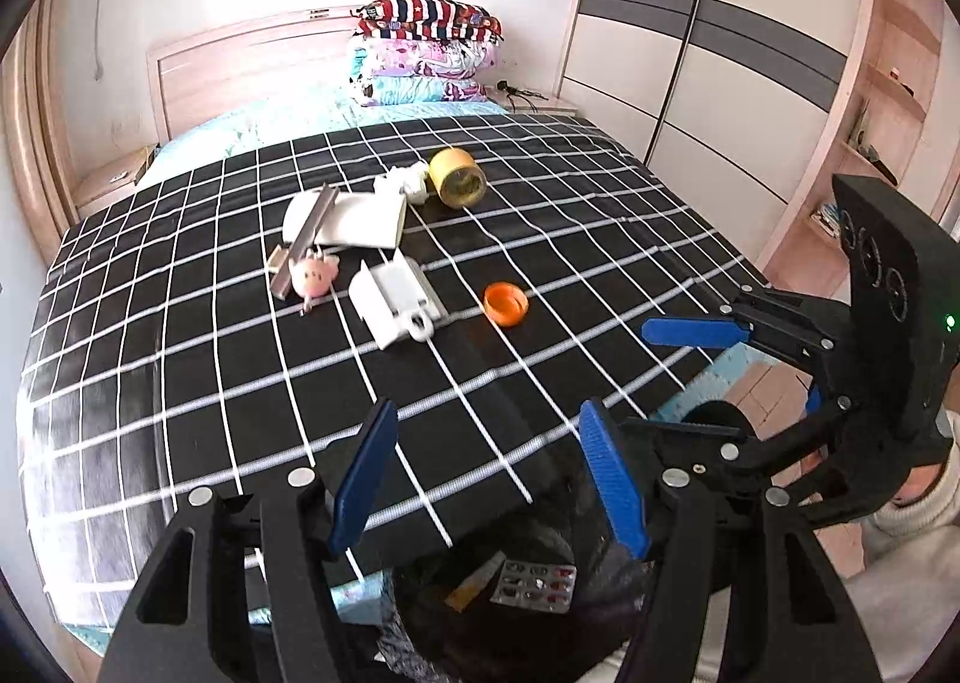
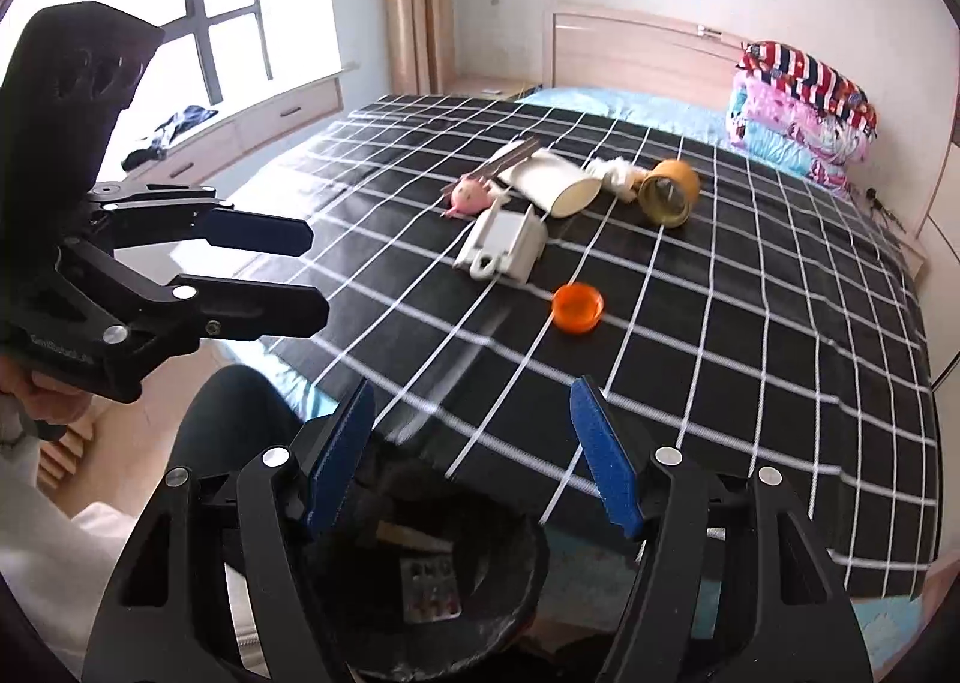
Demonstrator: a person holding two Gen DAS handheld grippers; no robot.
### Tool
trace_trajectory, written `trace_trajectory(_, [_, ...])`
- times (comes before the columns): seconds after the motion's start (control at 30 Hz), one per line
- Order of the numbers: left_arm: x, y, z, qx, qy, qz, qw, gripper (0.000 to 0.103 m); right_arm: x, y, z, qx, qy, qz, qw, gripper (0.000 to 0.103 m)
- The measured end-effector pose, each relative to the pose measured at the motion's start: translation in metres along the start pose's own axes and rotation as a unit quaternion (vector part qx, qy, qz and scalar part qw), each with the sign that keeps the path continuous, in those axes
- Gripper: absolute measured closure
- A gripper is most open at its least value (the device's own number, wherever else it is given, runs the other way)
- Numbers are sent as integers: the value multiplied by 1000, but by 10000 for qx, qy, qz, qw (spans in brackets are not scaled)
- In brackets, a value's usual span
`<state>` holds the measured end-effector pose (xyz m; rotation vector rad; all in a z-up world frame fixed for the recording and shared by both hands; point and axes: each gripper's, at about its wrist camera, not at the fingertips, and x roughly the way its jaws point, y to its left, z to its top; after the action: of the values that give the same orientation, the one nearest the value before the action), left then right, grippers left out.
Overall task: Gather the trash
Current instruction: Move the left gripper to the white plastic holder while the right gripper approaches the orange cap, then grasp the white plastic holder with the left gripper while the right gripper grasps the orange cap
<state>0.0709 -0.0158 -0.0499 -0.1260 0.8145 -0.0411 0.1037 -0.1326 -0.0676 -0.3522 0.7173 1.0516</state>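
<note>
On the black checked bedspread [image 1: 180, 371] lie an orange cap [image 1: 507, 304] [image 2: 578, 308], a yellow tape roll [image 1: 457, 178] [image 2: 669, 192], a white plastic piece [image 1: 393, 299] [image 2: 504, 239], a pink pig toy [image 1: 313, 272] [image 2: 471, 194], a white box [image 1: 354, 218] [image 2: 558, 182], a crumpled tissue [image 1: 408, 182] [image 2: 615, 173] and a metal rail [image 1: 300, 245]. A black-lined bin [image 1: 540, 647] [image 2: 522, 563] at the bed's foot holds a blister pack [image 1: 534, 584] [image 2: 429, 587]. My left gripper [image 1: 486, 473] [image 2: 309, 275] and right gripper [image 2: 474, 443] [image 1: 750, 365] hover above the bin, both open and empty.
Stacked folded quilts [image 1: 420, 53] [image 2: 798, 107] sit by the headboard [image 1: 240, 59]. A sliding wardrobe [image 1: 690, 53] stands right of the bed, a window bench [image 2: 228, 125] left of it. A person's dark trouser leg [image 2: 240, 413] is beside the bin.
</note>
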Motion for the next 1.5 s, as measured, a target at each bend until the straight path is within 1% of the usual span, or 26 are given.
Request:
trace_trajectory(0.17, [18, 11, 16, -213, 65, 28, 9997, 42, 8, -8, 10, 11, -72, -90, 9999, 36])
trace_trajectory(0.37, [38, 23, 34, -309, 92, 127, 9994, 42, 20, -21, 19, 79, -67, -146, 9998, 36])
trace_trajectory(0.4, [42, 24, 36, -304, 112, 202, 9993, 42, 22, -22, 20, 77, -50, -157, 9998, 36])
trace_trajectory(0.5, [52, 28, 40, -365, 160, 248, 9989, 42, 32, -26, 21, 74, 8, -235, 9997, 37])
trace_trajectory(0.57, [60, 31, 42, -401, 186, 274, 9986, 42, 38, -30, 22, 109, 54, -215, 9997, 41])
trace_trajectory(0.63, [67, 34, 44, -427, 217, 359, 9982, 42, 42, -33, 23, 126, 79, -228, 9996, 41])
trace_trajectory(0.8, [89, 44, 49, -539, 327, 396, 9972, 42, 53, -40, 24, 188, 124, -258, 9994, 42])
trace_trajectory(0.9, [100, 46, 51, -533, 397, 431, 9969, 42, 61, -44, 26, 237, 168, -252, 9993, 45])
trace_trajectory(1.1, [120, 52, 56, -627, 515, 505, 9954, 42, 75, -51, 27, 323, 222, -229, 9990, 48])
trace_trajectory(1.3, [134, 55, 57, -695, 594, 627, 9938, 42, 84, -53, 27, 375, 254, -237, 9987, 56])
trace_trajectory(1.4, [138, 52, 59, -524, 569, 763, 9941, 42, 88, -54, 27, 402, 266, -282, 9984, 61])
trace_trajectory(1.47, [139, 52, 59, -519, 547, 784, 9941, 42, 89, -55, 26, 425, 253, -327, 9982, 71])
trace_trajectory(1.5, [139, 53, 59, -530, 534, 789, 9940, 42, 88, -56, 26, 422, 240, -355, 9982, 73])
